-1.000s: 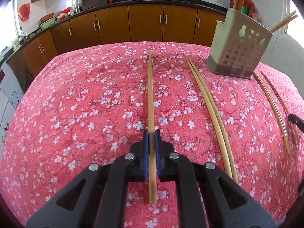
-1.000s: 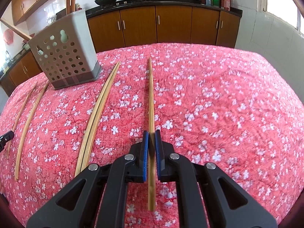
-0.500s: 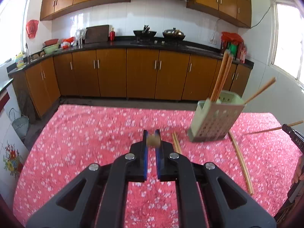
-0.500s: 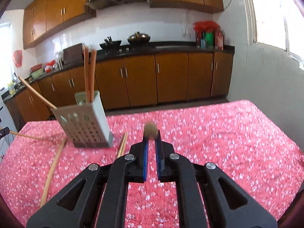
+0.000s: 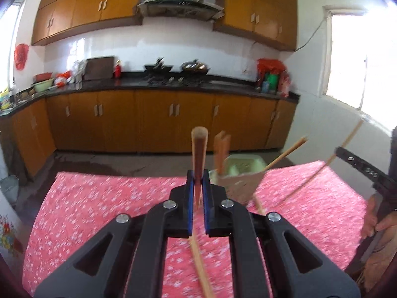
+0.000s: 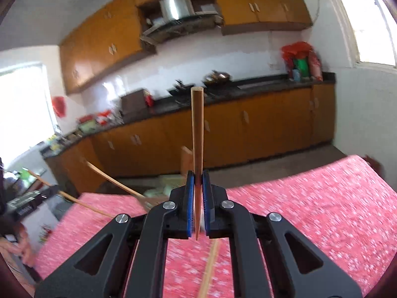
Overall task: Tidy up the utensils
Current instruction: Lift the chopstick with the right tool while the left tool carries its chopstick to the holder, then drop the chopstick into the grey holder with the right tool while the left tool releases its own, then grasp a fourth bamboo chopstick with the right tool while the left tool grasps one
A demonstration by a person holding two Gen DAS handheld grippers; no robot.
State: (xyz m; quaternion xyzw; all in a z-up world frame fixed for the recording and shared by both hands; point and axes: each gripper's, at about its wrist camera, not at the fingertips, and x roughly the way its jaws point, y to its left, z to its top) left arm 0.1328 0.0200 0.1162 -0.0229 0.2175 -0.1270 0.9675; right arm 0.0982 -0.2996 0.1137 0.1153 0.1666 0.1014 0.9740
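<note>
Both grippers were low over the cloth a second ago, each with a chopstick lying flat; now both are lifted and tipped up, sticks pointing at the ceiling. Left gripper (image 5: 197,191) pads are closed tight on one chopstick (image 5: 198,159), butt end up, thin tip poking out below the pads. Right gripper (image 6: 197,191) is clamped the same way on a second chopstick (image 6: 197,134), also near upright.

Utensil holder (image 5: 242,181) sits just ahead and right of the left gripper, on the red floral tablecloth (image 5: 99,198), blurred, a few sticks already standing or leaning in it. From the right wrist view the holder is ahead and slightly left, mostly hidden behind the fingers. More loose chopsticks remain on the cloth below each gripper (image 5: 199,265), (image 6: 209,268).

Meaning: pickup looks done, both sticks are tip-down and ready to drop in the holder. Next is probably carry over the opening and release. Heavy motion blur, so exact alignment with the holder can't be judged. Task partway; loose sticks left.
</note>
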